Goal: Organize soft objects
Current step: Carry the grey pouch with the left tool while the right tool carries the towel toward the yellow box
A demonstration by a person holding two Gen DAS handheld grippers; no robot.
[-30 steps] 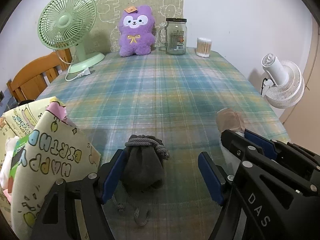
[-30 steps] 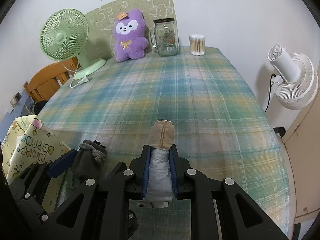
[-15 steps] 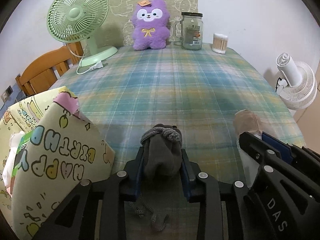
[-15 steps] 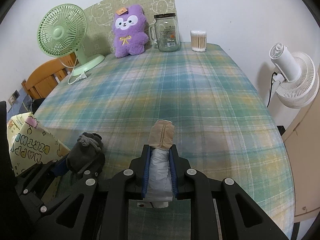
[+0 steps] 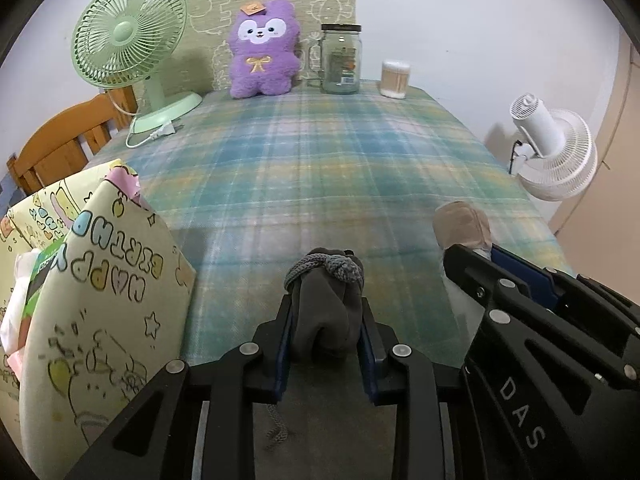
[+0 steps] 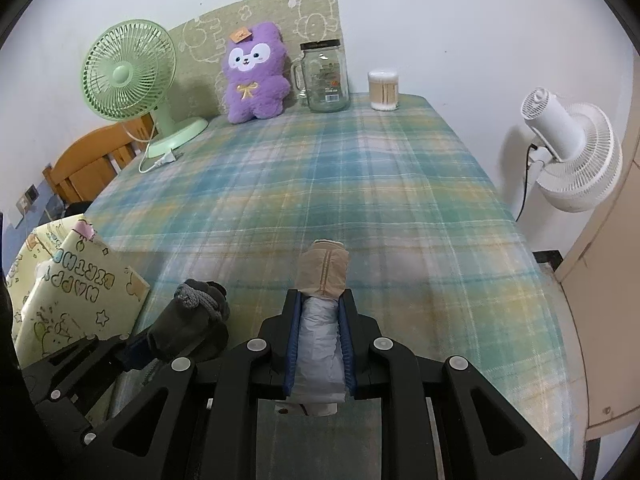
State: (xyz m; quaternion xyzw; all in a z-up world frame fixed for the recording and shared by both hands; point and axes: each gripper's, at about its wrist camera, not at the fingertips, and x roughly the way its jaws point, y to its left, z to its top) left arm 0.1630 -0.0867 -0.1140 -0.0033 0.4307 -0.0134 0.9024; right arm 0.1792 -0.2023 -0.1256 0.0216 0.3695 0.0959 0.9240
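My left gripper (image 5: 325,320) is shut on a dark grey drawstring pouch (image 5: 324,312) and holds it over the near edge of the plaid table (image 5: 320,160). The pouch also shows in the right wrist view (image 6: 192,320). My right gripper (image 6: 319,316) is shut on a rolled grey-and-tan fabric bundle (image 6: 323,280), whose tan end (image 5: 460,228) shows in the left wrist view. A yellow "Happy Birthday" gift bag (image 5: 100,300) stands open at the left, just beside the left gripper; it also shows in the right wrist view (image 6: 76,296).
At the far end stand a purple plush toy (image 5: 262,48), a green desk fan (image 5: 132,44), a glass jar (image 5: 340,60) and a cotton-swab tub (image 5: 395,79). A wooden chair (image 5: 60,148) is at the left, a white fan (image 5: 556,152) at the right.
My left gripper closed on the grey pouch, which lay between its open fingers a second ago, and lifted it. The right gripper kept its hold on the bundle.
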